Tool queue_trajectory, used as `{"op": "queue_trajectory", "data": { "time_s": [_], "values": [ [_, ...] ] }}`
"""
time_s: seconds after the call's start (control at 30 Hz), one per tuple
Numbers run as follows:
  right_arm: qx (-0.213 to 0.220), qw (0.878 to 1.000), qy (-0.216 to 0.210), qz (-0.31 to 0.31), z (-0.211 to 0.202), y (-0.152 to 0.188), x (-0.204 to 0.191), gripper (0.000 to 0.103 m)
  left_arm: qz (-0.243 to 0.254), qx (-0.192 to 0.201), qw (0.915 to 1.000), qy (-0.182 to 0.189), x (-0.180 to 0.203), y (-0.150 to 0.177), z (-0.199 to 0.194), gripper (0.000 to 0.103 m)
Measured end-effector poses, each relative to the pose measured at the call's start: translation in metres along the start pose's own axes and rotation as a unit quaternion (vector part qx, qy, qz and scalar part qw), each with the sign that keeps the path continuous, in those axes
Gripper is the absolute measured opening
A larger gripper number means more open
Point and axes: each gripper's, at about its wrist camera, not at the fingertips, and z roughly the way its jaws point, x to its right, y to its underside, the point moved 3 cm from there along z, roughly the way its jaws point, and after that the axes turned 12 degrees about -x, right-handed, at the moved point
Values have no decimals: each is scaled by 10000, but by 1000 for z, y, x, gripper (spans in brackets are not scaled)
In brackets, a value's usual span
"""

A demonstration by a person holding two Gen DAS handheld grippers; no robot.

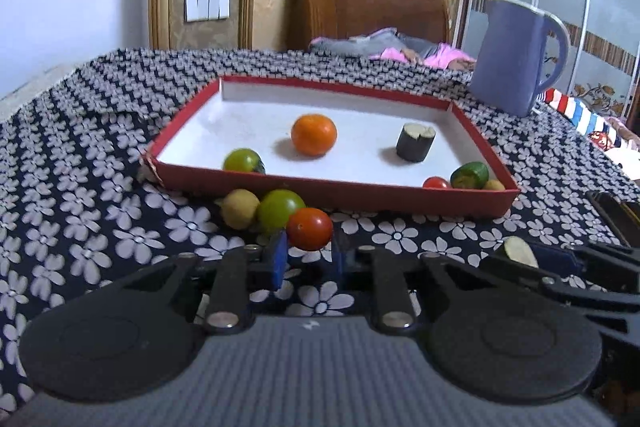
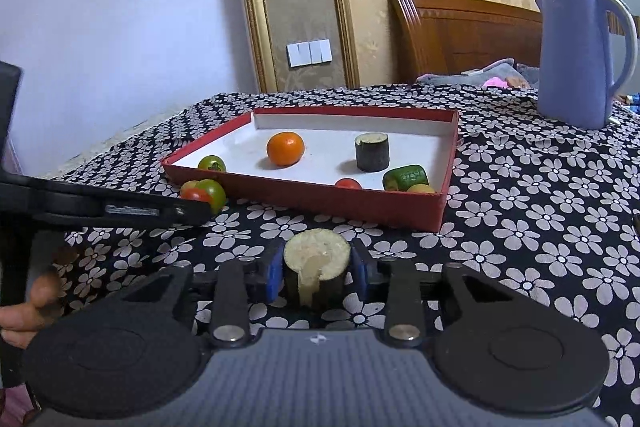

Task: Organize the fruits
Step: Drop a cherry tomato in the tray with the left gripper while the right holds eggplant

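Observation:
My left gripper (image 1: 310, 253) is shut on a small red tomato (image 1: 309, 229), held just above the flowered cloth in front of the red tray (image 1: 332, 195). A yellow fruit (image 1: 240, 208) and a green tomato (image 1: 280, 210) lie on the cloth beside it. My right gripper (image 2: 318, 269) is shut on a cut dark-skinned vegetable piece (image 2: 317, 259), pale cut face up. In the tray (image 2: 304, 199) lie an orange (image 2: 285, 148), a dark cylinder piece (image 2: 372, 151), a green tomato (image 2: 212, 163), a small red tomato (image 2: 347, 183), a green piece (image 2: 406, 177) and a yellow fruit (image 2: 420, 188).
A blue jug (image 2: 580, 59) stands on the cloth at the back right. The left gripper's body and a person's fingers (image 2: 28, 307) fill the left edge of the right wrist view. A wooden headboard (image 1: 360, 11) and bedding lie behind the table.

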Motion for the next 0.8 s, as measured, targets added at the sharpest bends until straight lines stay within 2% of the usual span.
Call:
{"op": "queue_trajectory", "data": {
  "time_s": [0.17, 0.4, 0.5, 0.63, 0.8],
  "values": [
    [46, 10000, 27, 16, -3, 0, -1, 33, 79, 108, 9998, -142, -8, -7, -10, 21],
    [119, 9999, -13, -9, -9, 0, -4, 33, 168, 200, 9982, -540, -15, -42, -8, 21],
    [159, 9999, -33, -41, -13, 0, -6, 33, 192, 186, 9969, -745, -18, -60, 2, 21],
    [205, 9997, -74, -70, -17, -2, -8, 33, 134, 44, 9964, -832, -23, -80, 19, 21],
    [253, 9995, -174, -92, -21, -4, -12, 33, 200, -26, 9926, -1197, -24, -102, 43, 21]
  ]
}}
